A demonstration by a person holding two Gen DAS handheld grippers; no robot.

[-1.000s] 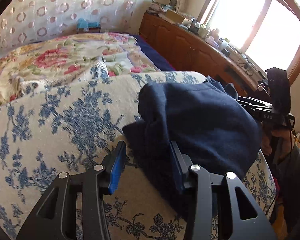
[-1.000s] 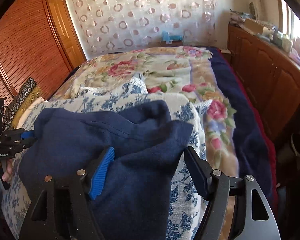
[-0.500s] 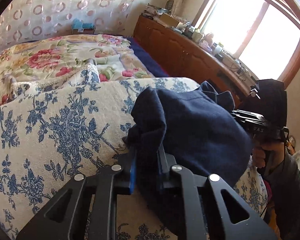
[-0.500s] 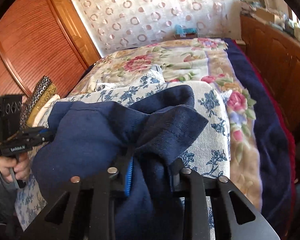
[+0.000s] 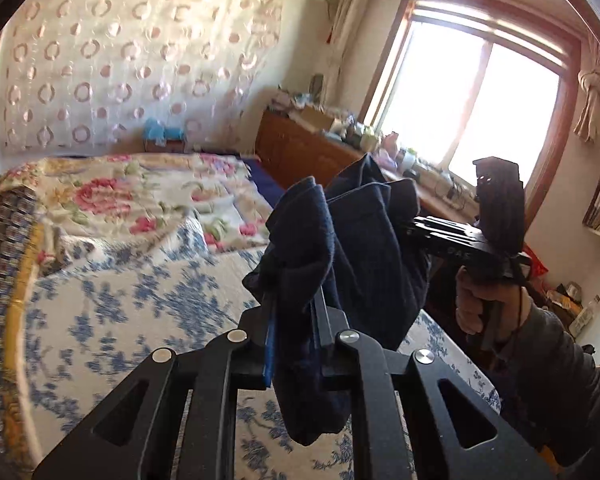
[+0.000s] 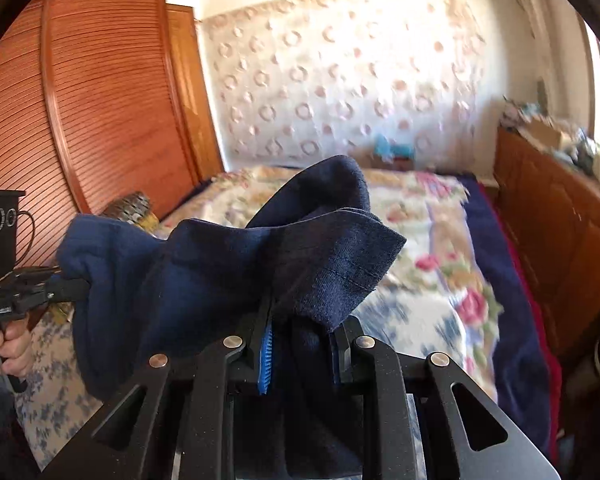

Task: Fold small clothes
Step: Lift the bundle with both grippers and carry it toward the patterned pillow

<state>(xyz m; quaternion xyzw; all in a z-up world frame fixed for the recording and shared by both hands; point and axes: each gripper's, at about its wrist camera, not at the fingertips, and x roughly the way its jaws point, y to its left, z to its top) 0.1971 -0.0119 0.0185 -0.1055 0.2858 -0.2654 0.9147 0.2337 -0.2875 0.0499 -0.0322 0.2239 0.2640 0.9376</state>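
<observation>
Bedding in blue floral print [image 5: 140, 300] covers the bed; a louvred wardrobe [image 6: 80, 100] stands at ten o'clock, a window [image 5: 480, 112] at two. Both the left gripper [image 5: 294, 332] and right gripper [image 6: 300, 344] pinch the navy garment [image 6: 220, 272], held above the bed.

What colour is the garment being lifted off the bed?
Dark navy blue garment, plain, with no pattern; clearest in the right wrist view.

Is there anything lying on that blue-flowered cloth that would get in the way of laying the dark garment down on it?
Nothing visible. The garment hangs clamped in both grippers, left and right, above the blue-flowered cloth, which looks bare beneath it. The part right under the garment is hidden.
</observation>
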